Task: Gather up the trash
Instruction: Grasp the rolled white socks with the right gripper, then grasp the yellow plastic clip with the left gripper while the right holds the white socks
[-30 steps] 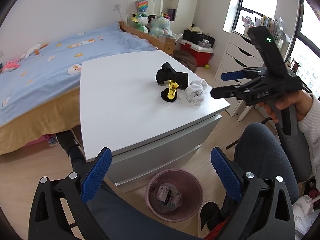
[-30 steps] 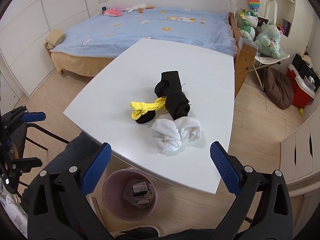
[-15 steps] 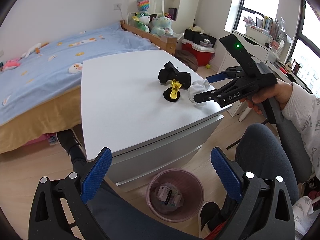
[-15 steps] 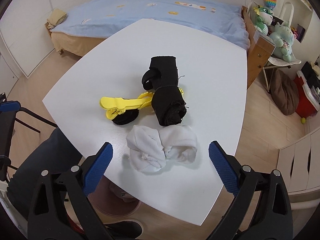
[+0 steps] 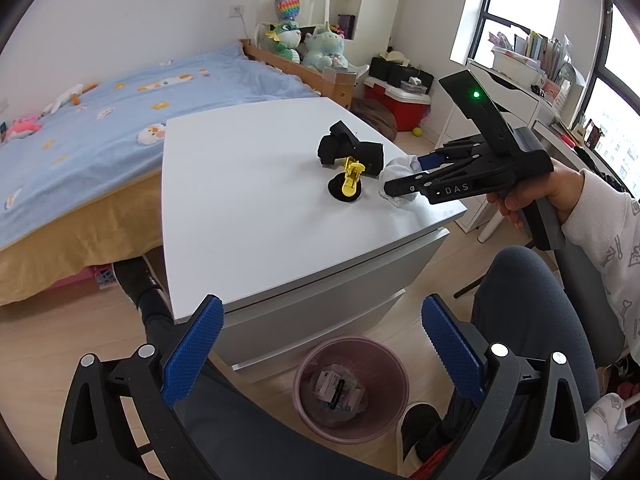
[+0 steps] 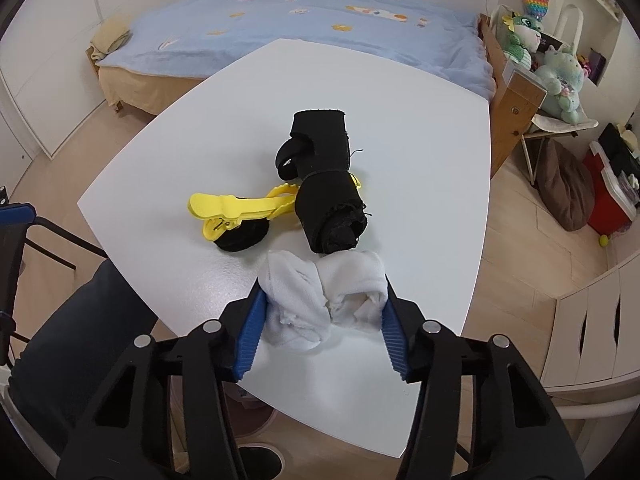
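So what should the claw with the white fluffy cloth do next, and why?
Probably lift. The right gripper has just been closing, and its blue pads now press both sides of the crumpled white cloth wad, which rests on the white table. The pink round bin waits on the floor below.

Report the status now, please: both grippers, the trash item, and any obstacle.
Right gripper fingers just closed onto the white wad, still on the table. Left gripper open, empty, above the bin. Black roll touches the wad's far side.
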### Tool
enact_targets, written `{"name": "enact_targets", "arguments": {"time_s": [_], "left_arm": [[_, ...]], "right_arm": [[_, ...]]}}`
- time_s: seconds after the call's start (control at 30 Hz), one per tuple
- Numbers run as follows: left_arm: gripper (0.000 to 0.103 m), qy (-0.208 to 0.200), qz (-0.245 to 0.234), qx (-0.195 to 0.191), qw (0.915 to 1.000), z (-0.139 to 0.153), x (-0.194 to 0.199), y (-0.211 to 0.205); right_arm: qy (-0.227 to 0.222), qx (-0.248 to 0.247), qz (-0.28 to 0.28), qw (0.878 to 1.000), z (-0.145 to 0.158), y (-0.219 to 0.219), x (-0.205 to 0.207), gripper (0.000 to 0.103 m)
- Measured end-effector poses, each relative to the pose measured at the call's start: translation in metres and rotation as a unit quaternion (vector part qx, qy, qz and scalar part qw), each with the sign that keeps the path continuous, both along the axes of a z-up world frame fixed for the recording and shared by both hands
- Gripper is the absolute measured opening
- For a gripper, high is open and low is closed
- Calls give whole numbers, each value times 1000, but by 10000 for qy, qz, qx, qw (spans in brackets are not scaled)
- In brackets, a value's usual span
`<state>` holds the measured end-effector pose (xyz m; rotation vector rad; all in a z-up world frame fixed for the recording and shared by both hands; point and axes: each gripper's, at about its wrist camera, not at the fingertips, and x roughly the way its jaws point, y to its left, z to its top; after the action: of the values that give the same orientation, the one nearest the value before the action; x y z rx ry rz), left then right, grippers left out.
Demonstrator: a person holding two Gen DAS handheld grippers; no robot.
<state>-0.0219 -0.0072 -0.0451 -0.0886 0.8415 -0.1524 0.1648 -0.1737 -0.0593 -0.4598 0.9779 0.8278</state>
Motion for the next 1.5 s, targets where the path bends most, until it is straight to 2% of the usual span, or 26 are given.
{"name": "enact_targets", "arguments": {"time_s": [0.27,0.6,0.8,1.23,1.5], "left_arm": [[95,-72,-61,53,9999,5,9,-3],[95,-198,-214,282,9992,16,37,-14],[95,-201,-338,406,9984,20,58,-19],[95,49,-768,760,9941,17,112,-39],[95,183,-926,789,9924,3,140,-47]], "right_arm": [[-23,182,-288,9994,4,-8,-5,46],[-69,638,-735,9952,28,-35,-26,46],[-73,835,-781,9934,39,-45,-40,46],[-22,903,-861,9922,38,-55,-48,46],[-8,931,-925,9913,37,-64,-48,46]]}}
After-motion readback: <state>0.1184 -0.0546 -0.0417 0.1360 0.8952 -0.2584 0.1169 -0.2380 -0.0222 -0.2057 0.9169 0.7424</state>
